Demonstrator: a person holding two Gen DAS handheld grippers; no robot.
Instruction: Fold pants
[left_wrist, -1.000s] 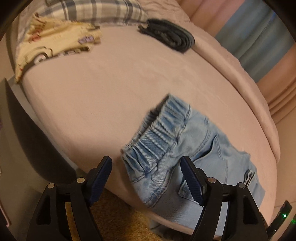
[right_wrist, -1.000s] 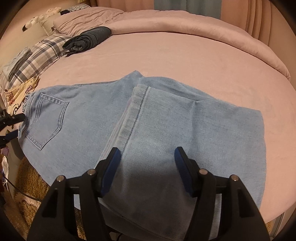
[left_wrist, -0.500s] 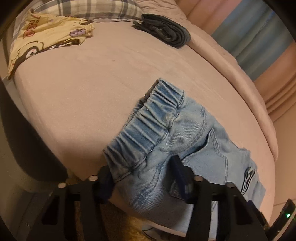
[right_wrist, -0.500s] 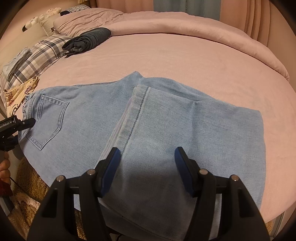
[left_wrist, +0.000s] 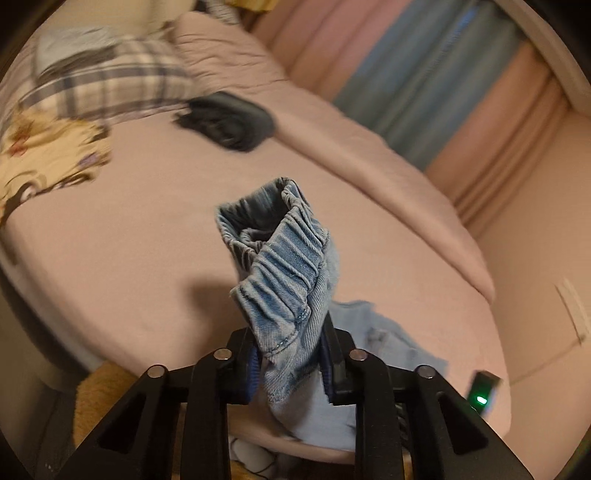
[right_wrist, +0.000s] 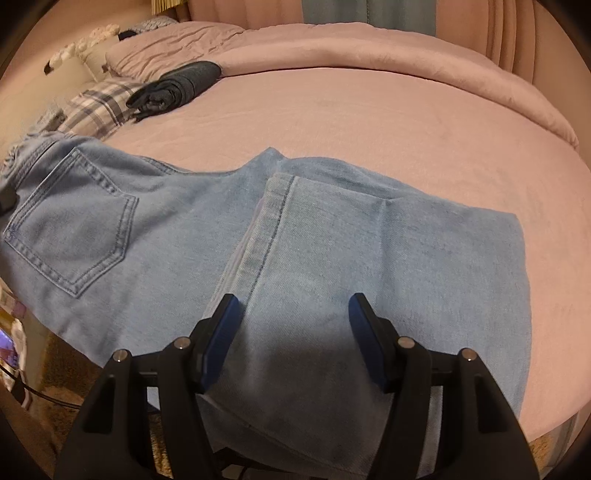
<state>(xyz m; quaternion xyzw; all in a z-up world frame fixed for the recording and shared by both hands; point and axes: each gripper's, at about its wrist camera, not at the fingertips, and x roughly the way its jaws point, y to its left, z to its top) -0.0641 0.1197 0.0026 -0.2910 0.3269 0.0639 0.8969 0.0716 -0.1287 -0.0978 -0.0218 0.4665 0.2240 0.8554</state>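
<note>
Denim pants (right_wrist: 295, 236) on pink bed (right_wrist: 369, 122), left claw (left_wrist: 291, 354) pinching waistband (left_wrist: 280, 266), right claw (right_wrist: 295, 332) spread, no legible writing.

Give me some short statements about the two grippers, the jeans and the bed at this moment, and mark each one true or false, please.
1. The left gripper is shut on the jeans' waistband. True.
2. The right gripper grips the jeans. False: it is open above the folded leg.
3. A back pocket faces up. True.
4. The dark folded garment lies on the jeans. False: it lies apart, near the plaid pillow.
</note>
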